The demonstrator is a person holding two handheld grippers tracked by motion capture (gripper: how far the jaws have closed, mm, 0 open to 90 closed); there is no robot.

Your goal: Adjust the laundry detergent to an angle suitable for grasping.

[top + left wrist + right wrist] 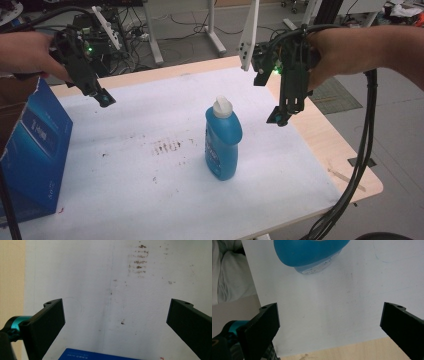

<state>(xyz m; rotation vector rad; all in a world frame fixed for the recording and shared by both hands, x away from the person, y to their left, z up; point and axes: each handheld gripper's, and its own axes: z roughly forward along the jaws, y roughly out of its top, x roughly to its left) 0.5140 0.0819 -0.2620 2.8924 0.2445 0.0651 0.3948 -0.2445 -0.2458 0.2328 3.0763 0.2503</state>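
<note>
Box [35, 150] nearest, at bench [150, 200] edge; bottle [222, 142] upright mid-bench, just left of right gripper [280, 117], the nearer one. Left gripper [105, 98] well apart. Both sets of fingers wide, empty.

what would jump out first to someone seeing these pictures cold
The blue bottle with a white cap stands upright near the middle of the white table cover, the one vivid thing there. Above it, the left gripper and the right gripper hang in the air on either side, jaws wide open and holding nothing. A blue box stands at the left edge, near a patch of brown smudges.
</note>
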